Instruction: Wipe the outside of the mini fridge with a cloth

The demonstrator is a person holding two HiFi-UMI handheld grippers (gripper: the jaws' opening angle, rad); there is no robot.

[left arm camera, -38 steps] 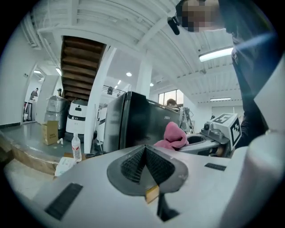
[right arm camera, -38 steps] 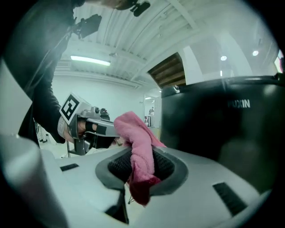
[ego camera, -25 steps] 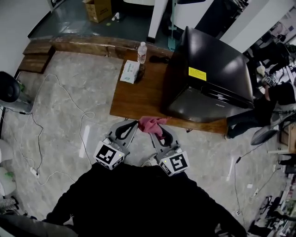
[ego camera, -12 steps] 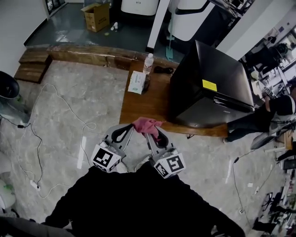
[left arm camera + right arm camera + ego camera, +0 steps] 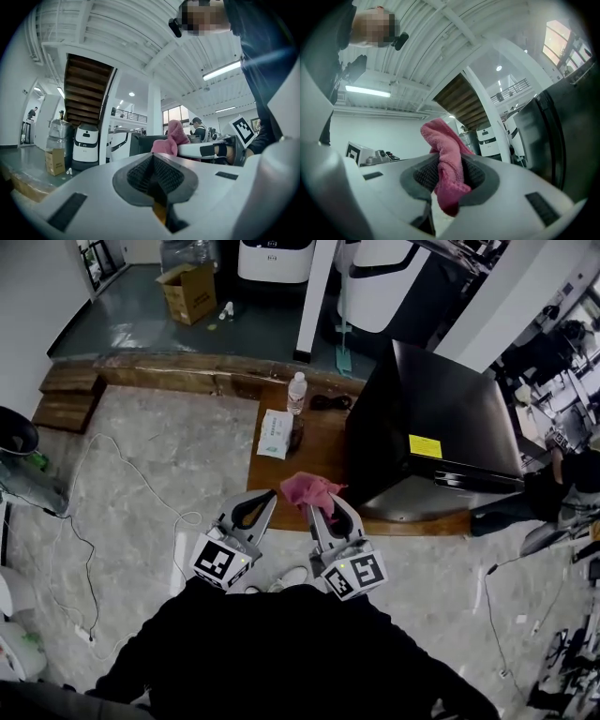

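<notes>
A black mini fridge (image 5: 436, 418) with a yellow sticker stands on the right part of a low wooden table (image 5: 300, 465). My right gripper (image 5: 322, 505) is shut on a pink cloth (image 5: 312, 489), held over the table's near edge, just left of the fridge. In the right gripper view the pink cloth (image 5: 447, 168) bunches up between the jaws, with the fridge (image 5: 562, 136) close at the right. My left gripper (image 5: 255, 508) is shut and holds nothing, beside the right one. In the left gripper view the cloth (image 5: 171, 139) shows ahead.
A water bottle (image 5: 297, 393) and a white tissue pack (image 5: 276, 434) sit on the table's far left part. Cables (image 5: 112, 484) trail over the marble floor. A cardboard box (image 5: 190, 289) lies beyond a wooden step (image 5: 169, 371). A seated person (image 5: 562, 474) is at the right.
The view has shifted so the table and fridge sit slightly differently in frame. Both grippers stay side by side, and the pink cloth has risen a little toward the fridge's near left corner.
</notes>
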